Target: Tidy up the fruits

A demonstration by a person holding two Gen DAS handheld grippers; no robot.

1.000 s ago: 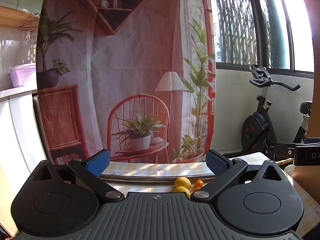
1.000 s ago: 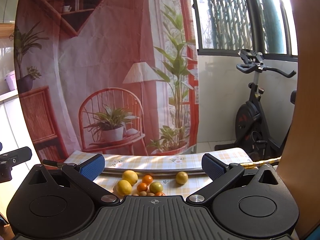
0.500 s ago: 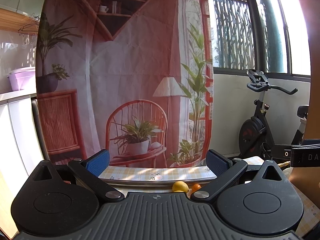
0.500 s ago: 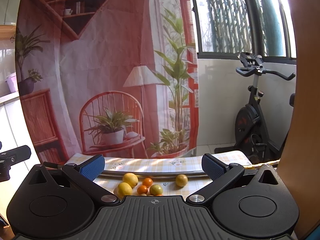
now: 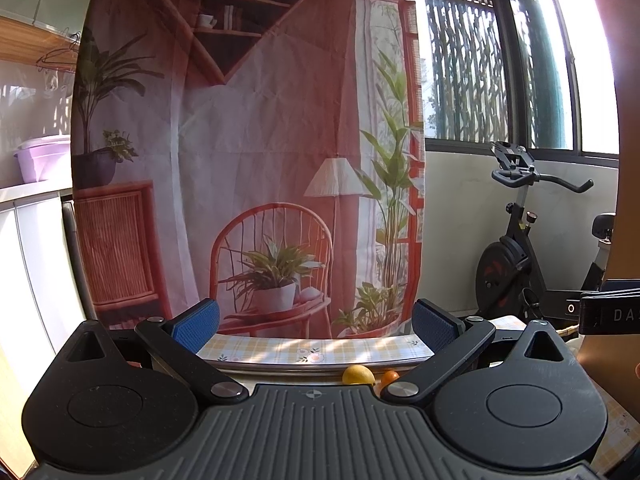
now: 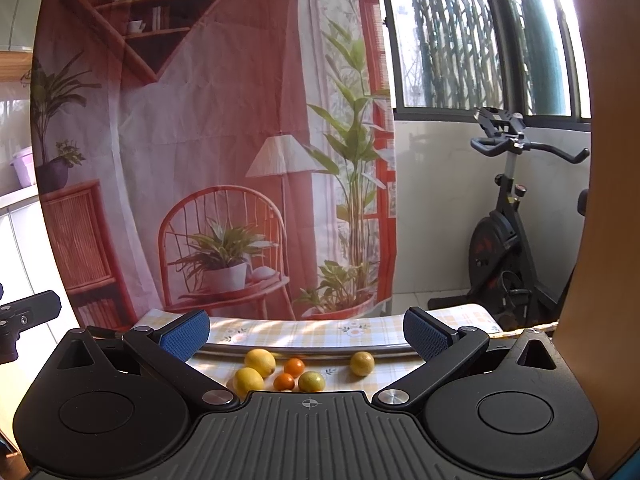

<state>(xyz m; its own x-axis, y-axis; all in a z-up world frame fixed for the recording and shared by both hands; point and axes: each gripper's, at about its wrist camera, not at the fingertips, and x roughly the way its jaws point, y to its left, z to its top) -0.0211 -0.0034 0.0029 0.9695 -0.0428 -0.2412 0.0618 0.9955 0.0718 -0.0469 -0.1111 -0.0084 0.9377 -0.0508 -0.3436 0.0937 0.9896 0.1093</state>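
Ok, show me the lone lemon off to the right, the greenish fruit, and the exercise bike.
lone lemon (image 6: 362,363), right wrist view, centre.
greenish fruit (image 6: 311,381), right wrist view, top.
exercise bike (image 6: 496,252), right wrist view, flywheel housing.

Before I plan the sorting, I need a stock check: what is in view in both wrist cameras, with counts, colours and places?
Lemons: three, yellow; two left in the cluster, one apart to the right, on the table.
Small oranges: two, orange, mid-cluster; more may hide behind the gripper body.
Greenish-yellow fruit: one, right of the cluster.
Table: one, yellow checked cloth with a metal edge strip.
Printed backdrop: one, reddish room scene, behind the table.
Exercise bike: one, black, right by the window.
Lilac tub: one, on the left counter.
Left gripper: blue pads, open, empty.
Right gripper: blue pads, open, empty.
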